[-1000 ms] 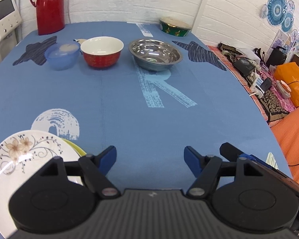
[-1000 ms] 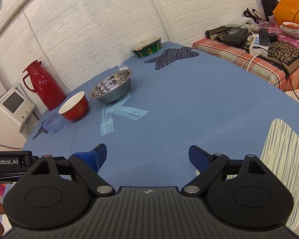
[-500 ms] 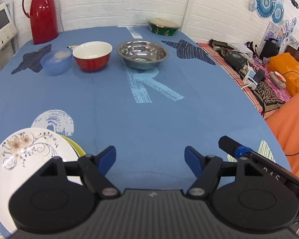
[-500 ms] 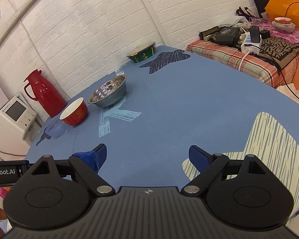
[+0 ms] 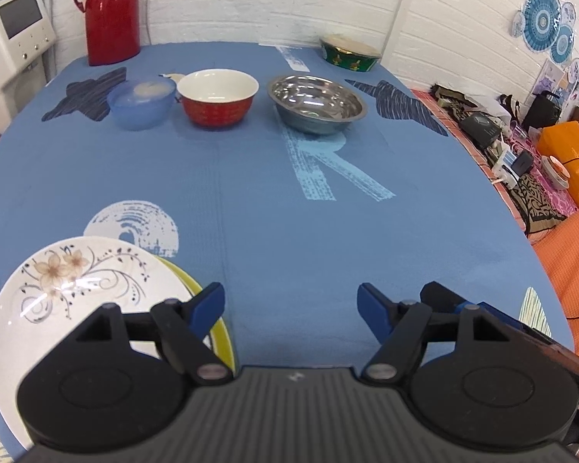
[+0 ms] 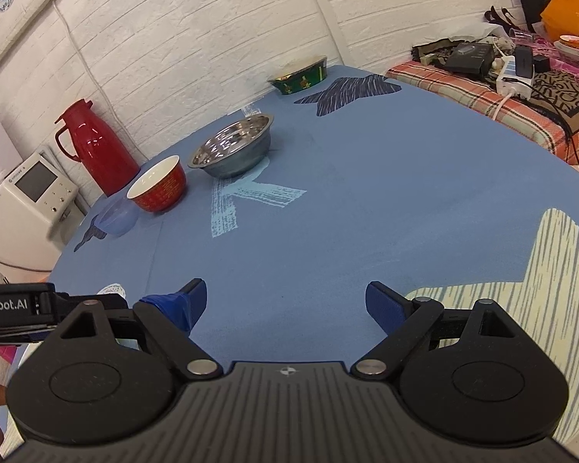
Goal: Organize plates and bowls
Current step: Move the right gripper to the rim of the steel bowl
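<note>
At eight o'clock, the floral plate (image 5: 77,289) is lying on a yellow plate (image 5: 197,293); the left gripper (image 5: 290,305) is hovering agape beside them. Blue bowl (image 5: 141,102), red bowl (image 5: 217,100), steel bowl (image 5: 316,102) are lining up at twelve. The right gripper (image 6: 285,301) is hanging open, empty.

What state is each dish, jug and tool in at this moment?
left tool: open, empty
right tool: open, empty
floral plate: stacked on a yellow plate
red bowl: upright, looks empty
steel bowl: upright, empty
blue bowl: upright, something pale inside
green bowl: upright at the table's far edge, contents unclear
red jug: upright, lid on
</note>
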Available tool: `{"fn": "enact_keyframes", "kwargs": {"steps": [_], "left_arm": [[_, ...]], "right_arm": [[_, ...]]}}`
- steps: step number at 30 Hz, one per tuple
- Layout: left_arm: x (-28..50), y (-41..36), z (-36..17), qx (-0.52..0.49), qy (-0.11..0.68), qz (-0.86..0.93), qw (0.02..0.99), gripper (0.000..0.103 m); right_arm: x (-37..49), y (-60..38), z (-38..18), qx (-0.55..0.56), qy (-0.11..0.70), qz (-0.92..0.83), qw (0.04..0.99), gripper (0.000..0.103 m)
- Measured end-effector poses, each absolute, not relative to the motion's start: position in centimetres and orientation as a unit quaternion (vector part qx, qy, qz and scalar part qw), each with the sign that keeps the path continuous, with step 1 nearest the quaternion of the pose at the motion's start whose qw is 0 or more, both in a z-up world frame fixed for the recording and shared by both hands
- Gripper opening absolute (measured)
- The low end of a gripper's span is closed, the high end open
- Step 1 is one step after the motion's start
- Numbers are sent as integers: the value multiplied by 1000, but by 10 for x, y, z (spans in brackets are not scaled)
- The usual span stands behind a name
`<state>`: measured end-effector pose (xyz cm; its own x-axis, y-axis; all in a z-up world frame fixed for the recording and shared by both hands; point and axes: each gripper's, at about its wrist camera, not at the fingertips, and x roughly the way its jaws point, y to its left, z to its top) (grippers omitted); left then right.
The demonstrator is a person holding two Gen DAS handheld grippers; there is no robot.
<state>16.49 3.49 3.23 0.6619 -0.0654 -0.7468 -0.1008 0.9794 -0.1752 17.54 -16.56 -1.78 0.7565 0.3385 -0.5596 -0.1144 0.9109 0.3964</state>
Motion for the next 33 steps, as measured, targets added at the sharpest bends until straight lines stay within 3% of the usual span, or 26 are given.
{"fn": "enact_keyframes", "kwargs": {"steps": [9, 16, 25, 33], "left_arm": [[169, 75, 34, -129, 400, 39, 907, 73], [178, 108, 32, -158, 401, 49, 901, 73], [192, 160, 29, -173, 399, 82, 897, 73], [204, 193, 28, -184, 395, 118, 892, 73]], "right_arm": [[201, -144, -6, 141, 335, 147, 920, 77], [279, -113, 33, 59, 308, 164, 935, 77], [416, -68, 28, -11, 372, 123, 920, 76], [461, -51, 8, -53, 417, 94, 902, 76]]}}
